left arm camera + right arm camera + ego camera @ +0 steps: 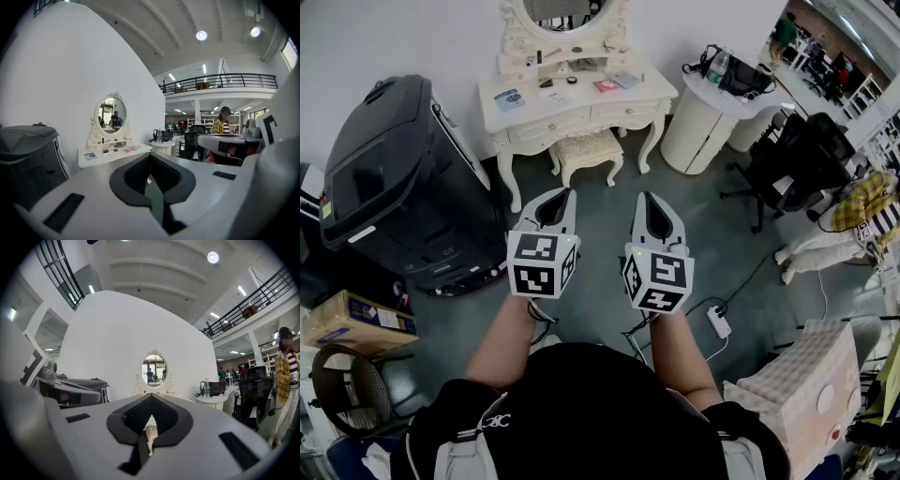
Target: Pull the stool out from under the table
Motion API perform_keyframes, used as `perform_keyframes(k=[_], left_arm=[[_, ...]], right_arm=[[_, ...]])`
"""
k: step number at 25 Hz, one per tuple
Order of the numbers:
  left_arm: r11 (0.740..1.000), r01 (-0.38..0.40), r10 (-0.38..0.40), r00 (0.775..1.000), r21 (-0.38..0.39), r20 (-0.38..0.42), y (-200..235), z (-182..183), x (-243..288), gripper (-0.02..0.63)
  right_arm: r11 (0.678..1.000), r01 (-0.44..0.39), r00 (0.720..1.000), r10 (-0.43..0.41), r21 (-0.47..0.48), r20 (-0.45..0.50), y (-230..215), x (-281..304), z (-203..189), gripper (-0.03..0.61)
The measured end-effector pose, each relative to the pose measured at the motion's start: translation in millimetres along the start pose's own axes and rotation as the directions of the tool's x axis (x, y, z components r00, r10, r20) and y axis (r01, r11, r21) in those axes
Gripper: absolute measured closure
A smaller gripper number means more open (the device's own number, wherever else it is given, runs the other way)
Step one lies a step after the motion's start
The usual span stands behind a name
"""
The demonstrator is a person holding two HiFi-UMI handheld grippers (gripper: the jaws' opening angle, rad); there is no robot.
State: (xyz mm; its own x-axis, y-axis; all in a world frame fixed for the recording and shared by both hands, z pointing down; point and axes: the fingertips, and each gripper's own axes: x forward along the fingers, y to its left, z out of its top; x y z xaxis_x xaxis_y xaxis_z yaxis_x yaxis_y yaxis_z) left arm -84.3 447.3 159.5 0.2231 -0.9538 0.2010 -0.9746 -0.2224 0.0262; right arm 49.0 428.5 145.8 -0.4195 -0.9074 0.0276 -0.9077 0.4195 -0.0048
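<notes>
Two claws pressed together and empty, left claw (562, 197) beside right claw (649, 199), stool (589, 150) tucked under white bench (581, 117) ahead, well apart from both, carton (356, 323) far left, contents unseen.

Your head camera looked forward and steeply down at the white dressing table (572, 120), well ahead of you. Each gripper camera faced roughly level along its own jaws. All three views shared that table's oval mirror (111, 111).
</notes>
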Motion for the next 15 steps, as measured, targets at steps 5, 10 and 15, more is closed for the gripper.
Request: perform_keyframes(k=[5, 10, 15], left_arm=[[1.0, 0.006, -0.006, 1.0, -0.013, -0.027, -1, -7, -3, 0.609], [1.0, 0.009, -0.009, 0.999, -0.012, -0.03, 0, -6, -5, 0.609], [1.0, 0.02, -0.021, 0.999, -0.014, -0.032, 4, -7, -8, 0.609]], right_arm=[[1.0, 0.002, 1.0, -0.002, 0.007, -0.02, 3, -4, -4, 0.574], [1.0, -0.005, 1.0, 0.005, 0.024, -0.011, 7, -7, -4, 0.572], [1.0, -0.005, 1.0, 0.005, 0.012, -0.018, 16, -8, -4, 0.574]])
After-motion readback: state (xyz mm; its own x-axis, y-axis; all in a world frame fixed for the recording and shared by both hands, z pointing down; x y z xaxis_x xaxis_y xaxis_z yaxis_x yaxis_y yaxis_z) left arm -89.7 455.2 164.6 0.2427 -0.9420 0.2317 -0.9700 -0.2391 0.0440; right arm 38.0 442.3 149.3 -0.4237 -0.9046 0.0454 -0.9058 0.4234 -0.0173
